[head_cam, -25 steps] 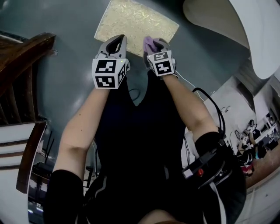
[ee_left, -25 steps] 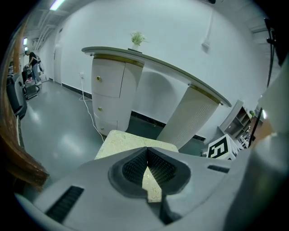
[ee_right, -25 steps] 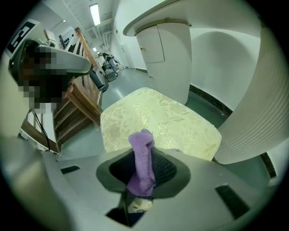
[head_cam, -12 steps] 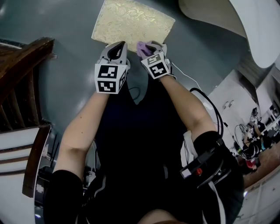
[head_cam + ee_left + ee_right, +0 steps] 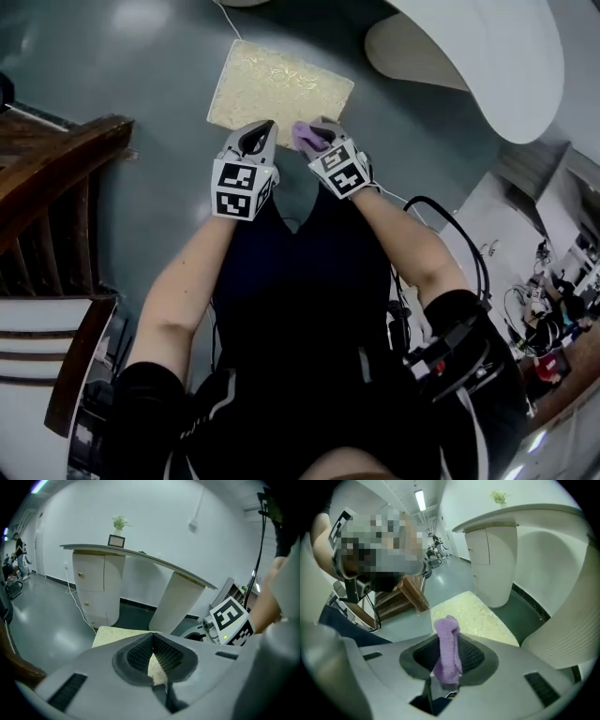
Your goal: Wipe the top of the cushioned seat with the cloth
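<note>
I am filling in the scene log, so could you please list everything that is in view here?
cushioned seat: one, cream-gold patterned, on the floor ahead of the person
floor: grey, glossy
cloth: one, purple, pinched in the right claw
counter: one, white, curved, beyond the seat
plant: one, green, on the counter
picture frame: one, dark, below the plant
wooden furniture: brown, at the person's left
cable: one, white, on the floor by the counter
forearms: two, bare
left claw: grey, shut, empty
right claw: grey, shut on the cloth

purple cloth point(image 5: 447, 644) pinched upright, cream seat point(image 5: 277, 84) flat
</note>
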### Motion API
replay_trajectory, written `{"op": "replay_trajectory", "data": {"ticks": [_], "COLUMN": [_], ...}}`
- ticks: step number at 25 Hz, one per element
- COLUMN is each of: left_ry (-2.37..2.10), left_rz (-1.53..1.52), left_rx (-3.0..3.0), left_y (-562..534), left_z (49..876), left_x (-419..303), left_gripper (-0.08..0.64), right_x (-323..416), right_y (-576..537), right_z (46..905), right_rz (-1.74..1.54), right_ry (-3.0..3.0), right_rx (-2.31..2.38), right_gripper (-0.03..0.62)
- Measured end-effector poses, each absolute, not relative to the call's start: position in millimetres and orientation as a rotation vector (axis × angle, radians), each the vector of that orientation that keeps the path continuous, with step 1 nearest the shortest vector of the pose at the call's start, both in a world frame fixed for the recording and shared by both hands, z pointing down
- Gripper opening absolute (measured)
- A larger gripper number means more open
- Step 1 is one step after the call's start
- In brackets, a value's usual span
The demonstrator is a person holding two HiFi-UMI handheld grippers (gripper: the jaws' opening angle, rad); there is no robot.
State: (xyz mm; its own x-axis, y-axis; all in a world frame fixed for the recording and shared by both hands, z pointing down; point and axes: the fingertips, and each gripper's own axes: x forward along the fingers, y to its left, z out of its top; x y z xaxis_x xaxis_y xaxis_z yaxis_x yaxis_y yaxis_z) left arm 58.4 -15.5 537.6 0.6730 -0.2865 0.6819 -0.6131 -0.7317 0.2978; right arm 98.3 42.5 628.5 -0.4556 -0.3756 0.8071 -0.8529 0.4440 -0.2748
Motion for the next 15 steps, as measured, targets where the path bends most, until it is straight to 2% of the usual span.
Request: {"op": "replay_trajectory", "data": {"ticks": [15], "left_ry": [-0.590], "left_rz": [0.609], "left_rx": [2.544], "left_y": [-30.9], "left_z": [372.8], "left_x": [97.6], "left_gripper": [0.003], "right_x": [156.0], "right_y": [-5.7], "right_z": [433.3], "right_rz": [0.800], "right_ry": [-2.152], "right_rx": [1.129], "right_gripper": [0.109]}}
